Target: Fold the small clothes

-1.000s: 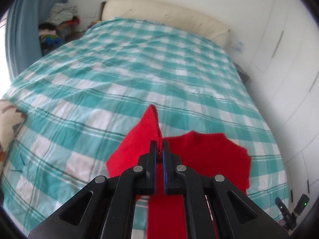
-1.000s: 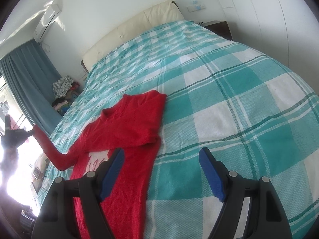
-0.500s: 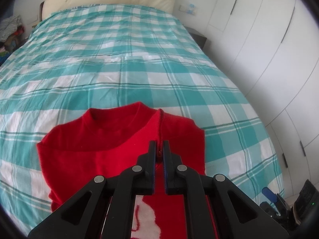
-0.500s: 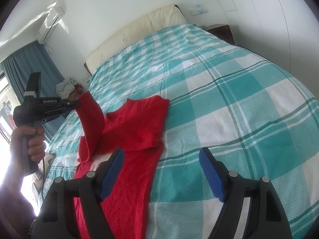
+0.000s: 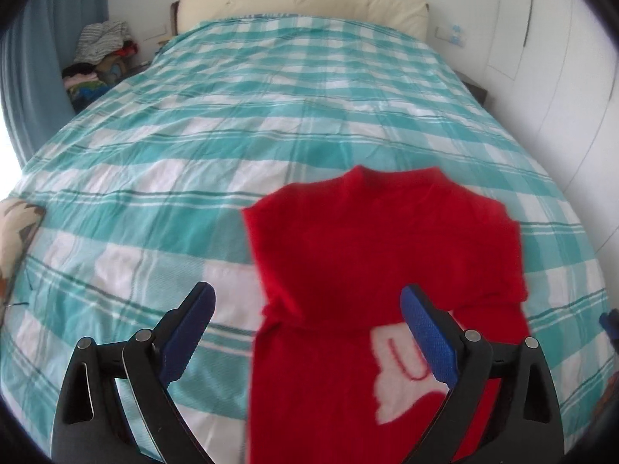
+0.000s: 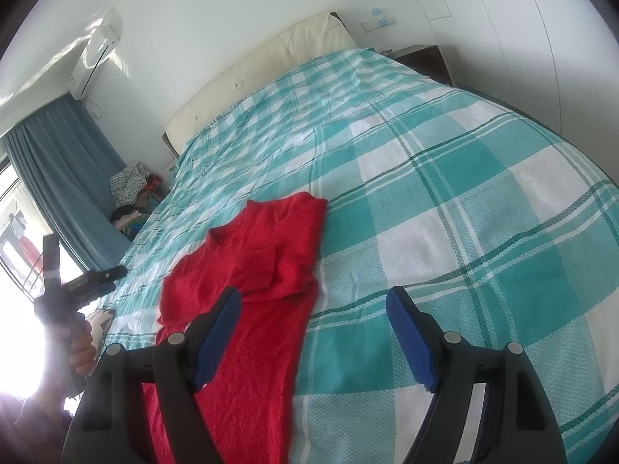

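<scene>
Red sweater (image 5: 371,270) lies flat on the bed (image 5: 232,123) near its foot edge, collar toward the headboard (image 5: 301,4), both sleeves folded in across the chest. Left gripper (image 5: 309,332) is wide open and holds nothing, raised above the sweater. Right gripper (image 6: 313,340) is likewise wide open and empty, over the sweater's lower right edge. Clothes pile (image 5: 100,58) sits beside the bed's far left corner.
</scene>
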